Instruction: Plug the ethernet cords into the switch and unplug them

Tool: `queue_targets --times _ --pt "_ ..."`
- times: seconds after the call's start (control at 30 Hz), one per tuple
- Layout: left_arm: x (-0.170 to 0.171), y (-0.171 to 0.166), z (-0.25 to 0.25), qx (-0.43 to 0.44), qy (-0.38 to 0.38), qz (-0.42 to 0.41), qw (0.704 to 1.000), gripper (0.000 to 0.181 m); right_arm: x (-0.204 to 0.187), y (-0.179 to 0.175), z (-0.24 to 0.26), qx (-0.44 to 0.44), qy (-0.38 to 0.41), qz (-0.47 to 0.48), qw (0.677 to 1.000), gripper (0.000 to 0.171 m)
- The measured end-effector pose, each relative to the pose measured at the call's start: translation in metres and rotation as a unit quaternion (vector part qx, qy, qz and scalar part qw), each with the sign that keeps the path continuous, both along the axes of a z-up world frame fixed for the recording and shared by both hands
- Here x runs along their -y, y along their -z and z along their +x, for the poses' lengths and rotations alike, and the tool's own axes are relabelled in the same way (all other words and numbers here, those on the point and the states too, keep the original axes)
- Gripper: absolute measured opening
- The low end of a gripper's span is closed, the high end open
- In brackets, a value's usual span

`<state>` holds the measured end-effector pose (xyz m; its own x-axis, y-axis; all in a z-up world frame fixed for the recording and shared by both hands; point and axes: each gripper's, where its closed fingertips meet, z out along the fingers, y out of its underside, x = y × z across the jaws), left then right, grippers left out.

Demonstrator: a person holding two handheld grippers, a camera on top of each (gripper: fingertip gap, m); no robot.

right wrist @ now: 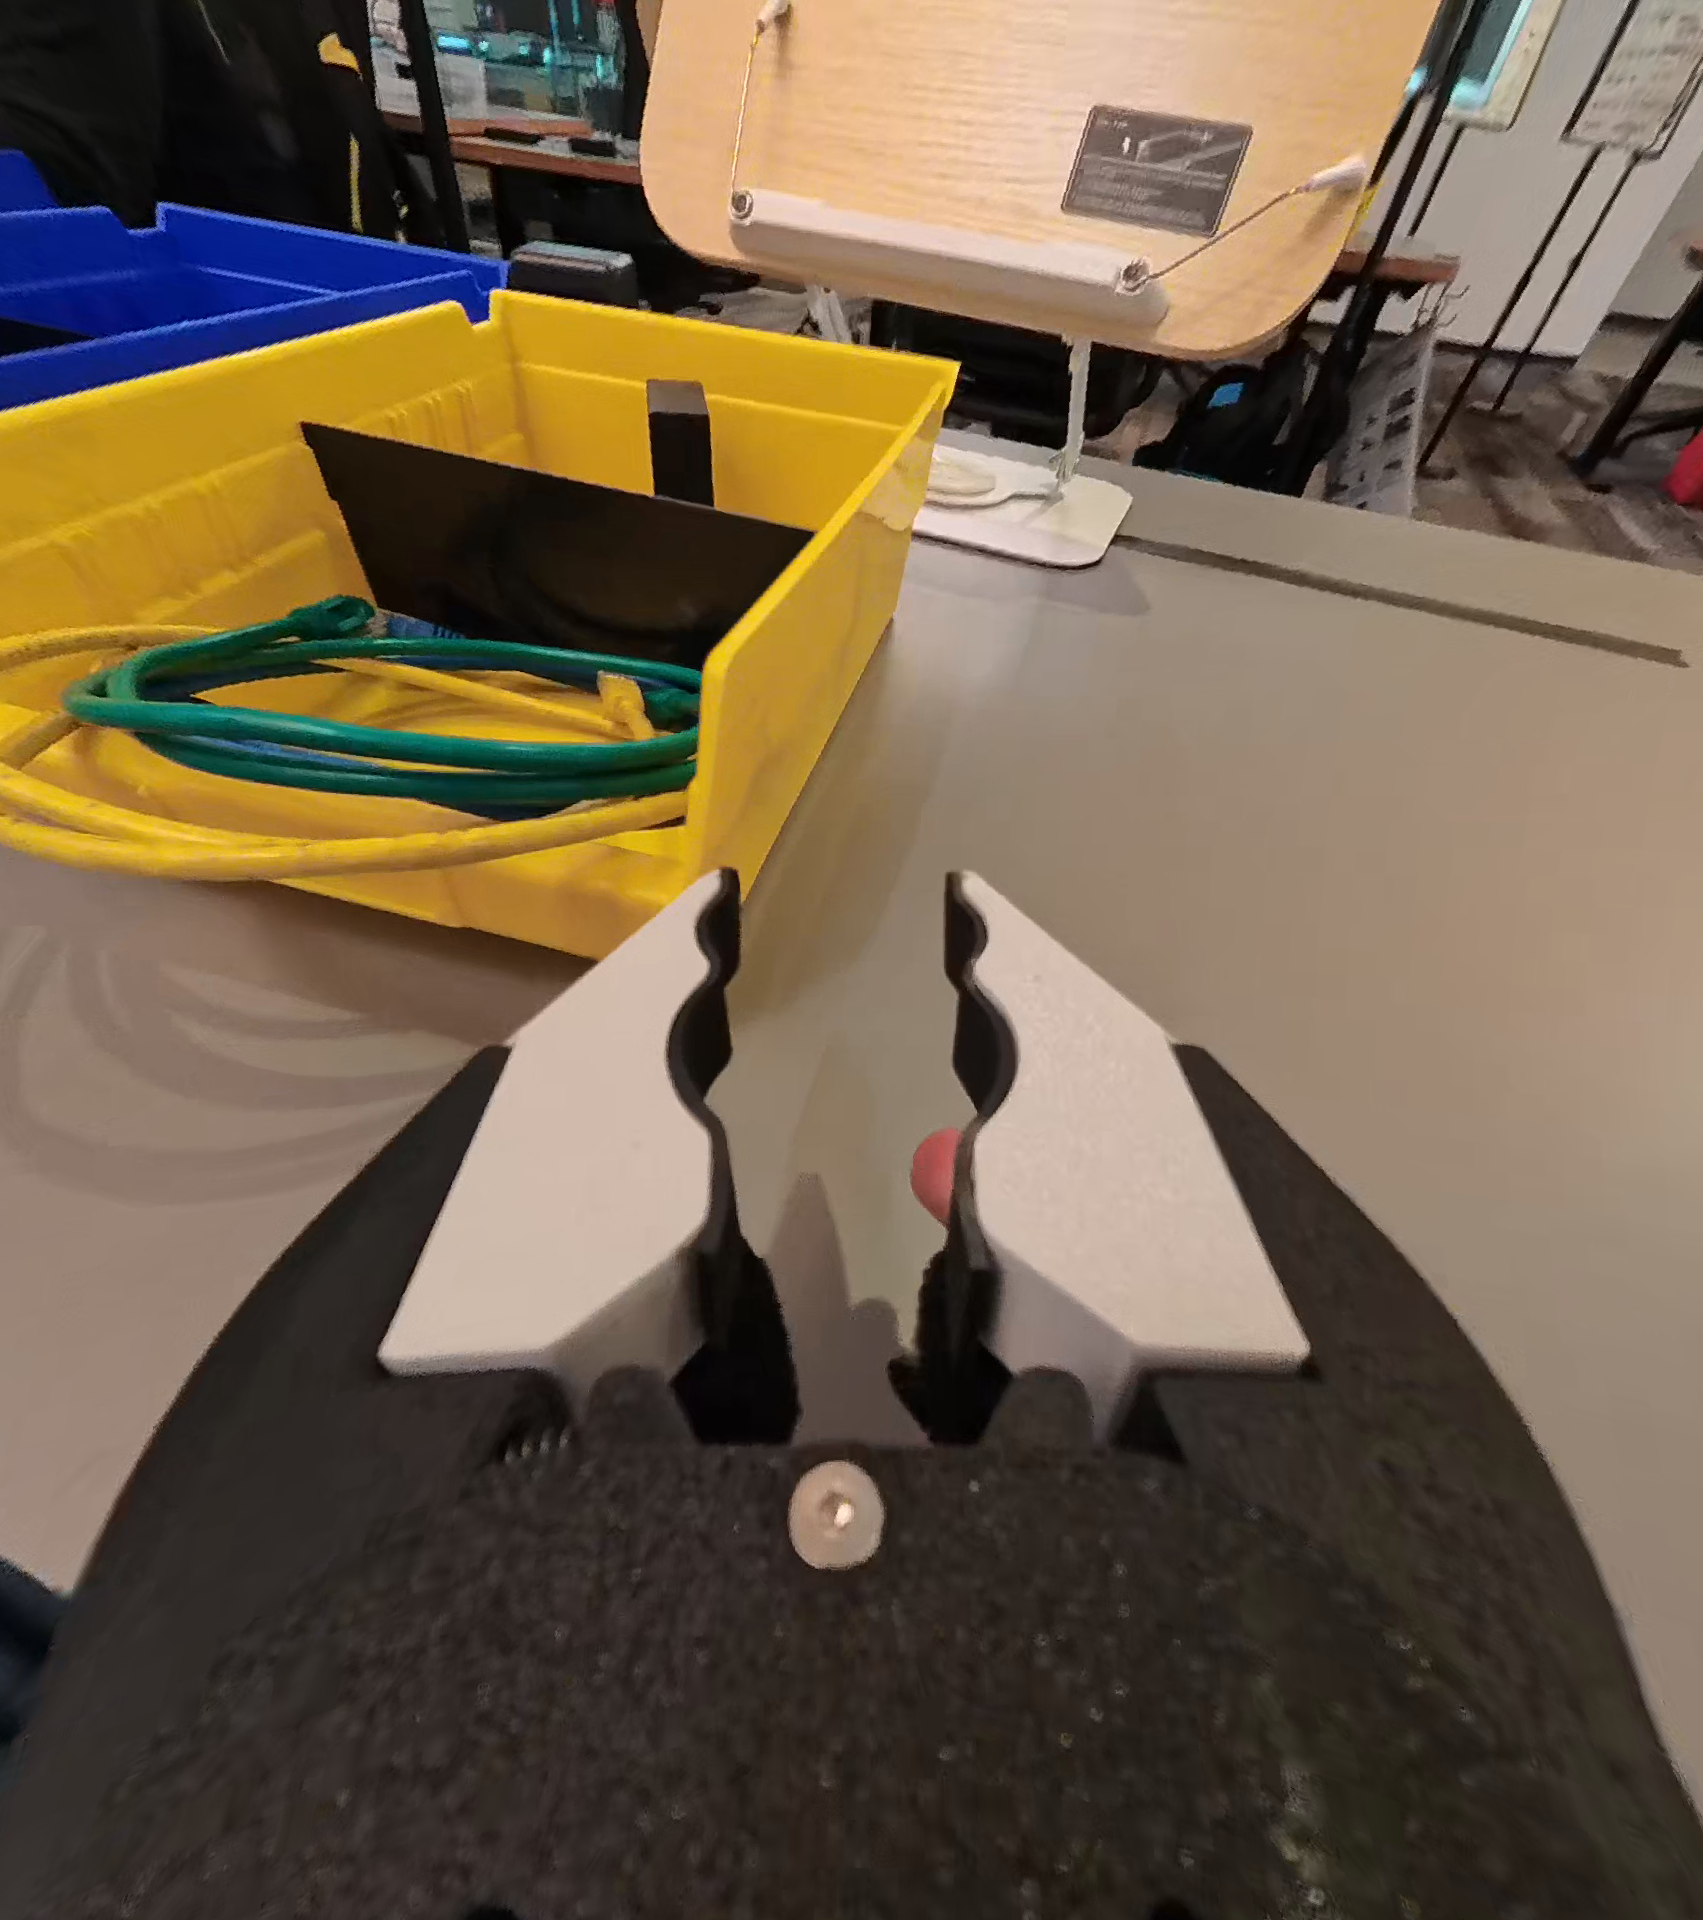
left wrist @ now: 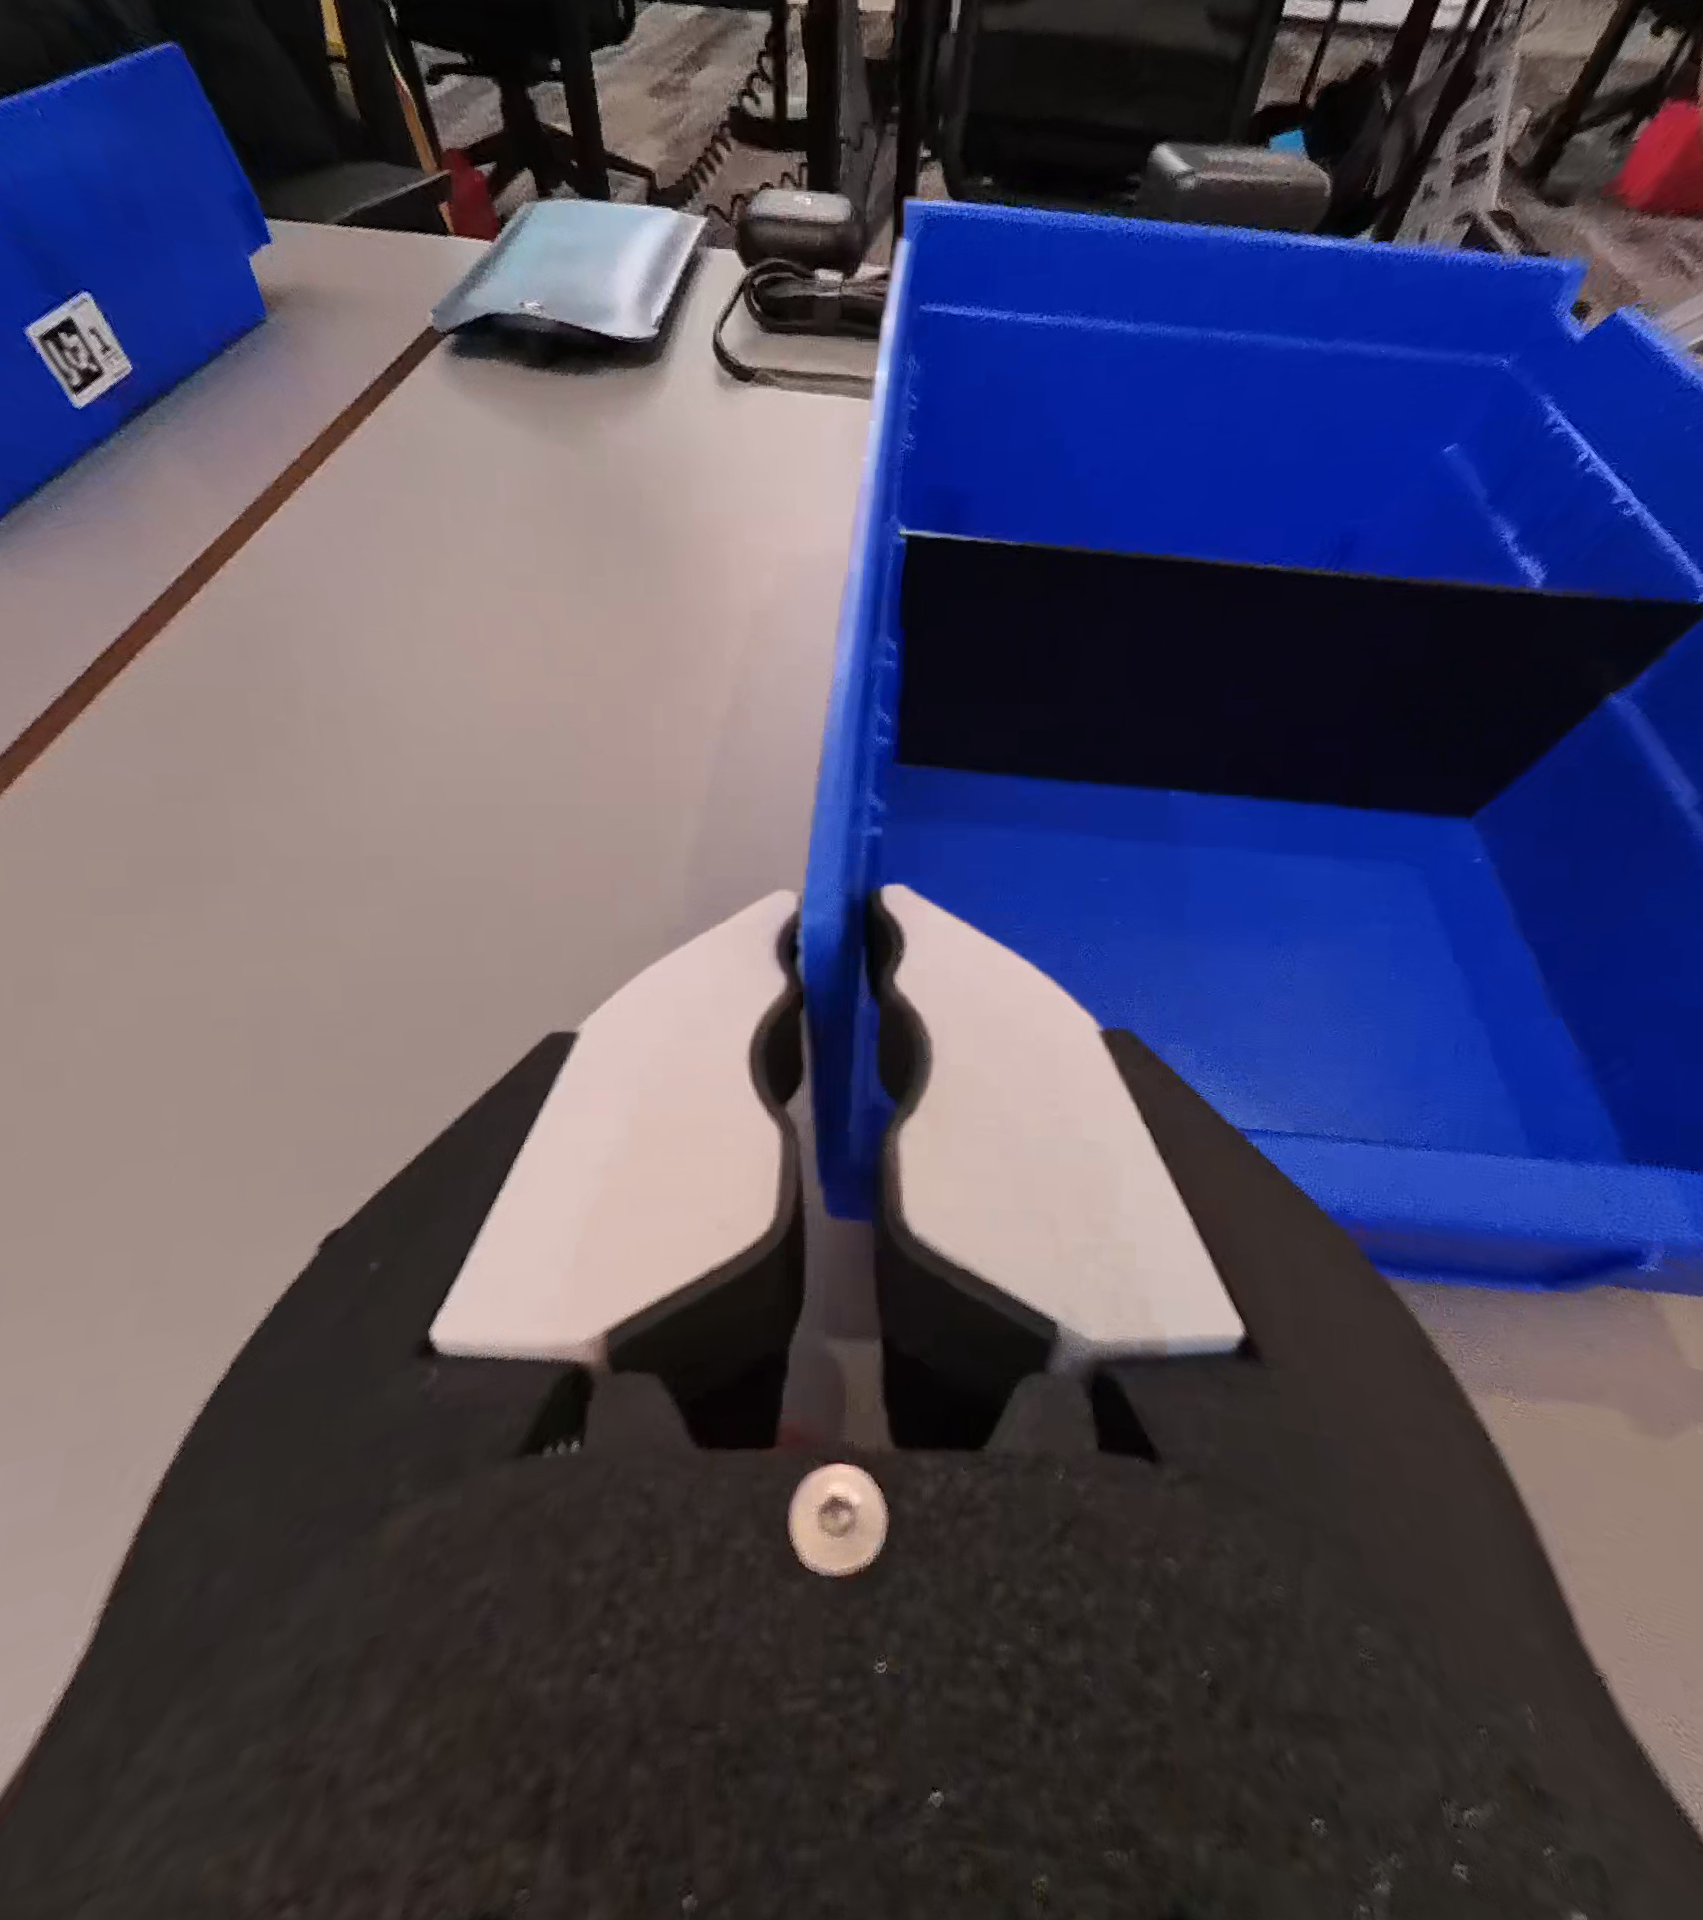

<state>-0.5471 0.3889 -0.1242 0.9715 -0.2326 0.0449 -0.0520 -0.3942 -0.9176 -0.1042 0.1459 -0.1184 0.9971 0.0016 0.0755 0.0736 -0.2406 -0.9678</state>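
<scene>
Blue plastic is what the left gripper [left wrist: 834,925] has hold of — its two grey fingers are pinched on the near side wall of an open blue plastic storage bin [left wrist: 1346,987] with a black divider panel [left wrist: 1262,675] across the middle. My guess is that's just to drag or steady the bin, since the compartment I can see into is bare and there's no switch showing anywhere in either view.

The cords are over in the other bin: a yellow plastic bin [right wrist: 805,665] with its own black divider, sitting on the grey surface [right wrist: 1294,831] just beyond and to the left of the right gripper [right wrist: 839,899]. In its front compartment there's a loose coil of ethernet cords — a thick yellow cable [right wrist: 203,847] that loops out past the bin's low front edge, a green cable [right wrist: 379,748] on top of it, and a bit of blue one underneath. A couple of plug ends stick up near the divider, so they look easy to reach.

The right gripper is spread apart and holding nothing, hovering low over the surface just short of the yellow bin's front corner. Reads to me like the very start: nothing picked up, nothing plugged in yet.
</scene>
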Motion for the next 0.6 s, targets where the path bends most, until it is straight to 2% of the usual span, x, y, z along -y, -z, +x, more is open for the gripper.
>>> queue_targets --times 0.13,0.27,0.47,0.6 --pt "0.005 0.001 0.005 0.016 0.009 -0.012 1.000 0.004 0.007 0.004 -0.029 -0.050 -0.057 -0.025 0.997 0.037" --pt "0.021 0.002 0.008 0.043 0.016 -0.023 0.999 0.003 0.016 -0.005 -0.074 -0.039 -0.114 -0.009 0.993 0.037" --pt "0.084 0.004 -0.005 -0.014 -0.006 -0.052 0.999 0.003 0.007 -0.011 -0.184 -0.062 -0.215 -0.001 0.975 0.038" --pt "0.128 0.004 -0.016 -0.054 -0.016 -0.046 0.997 0.004 -0.003 -0.017 -0.239 -0.062 -0.231 0.013 0.971 0.037"
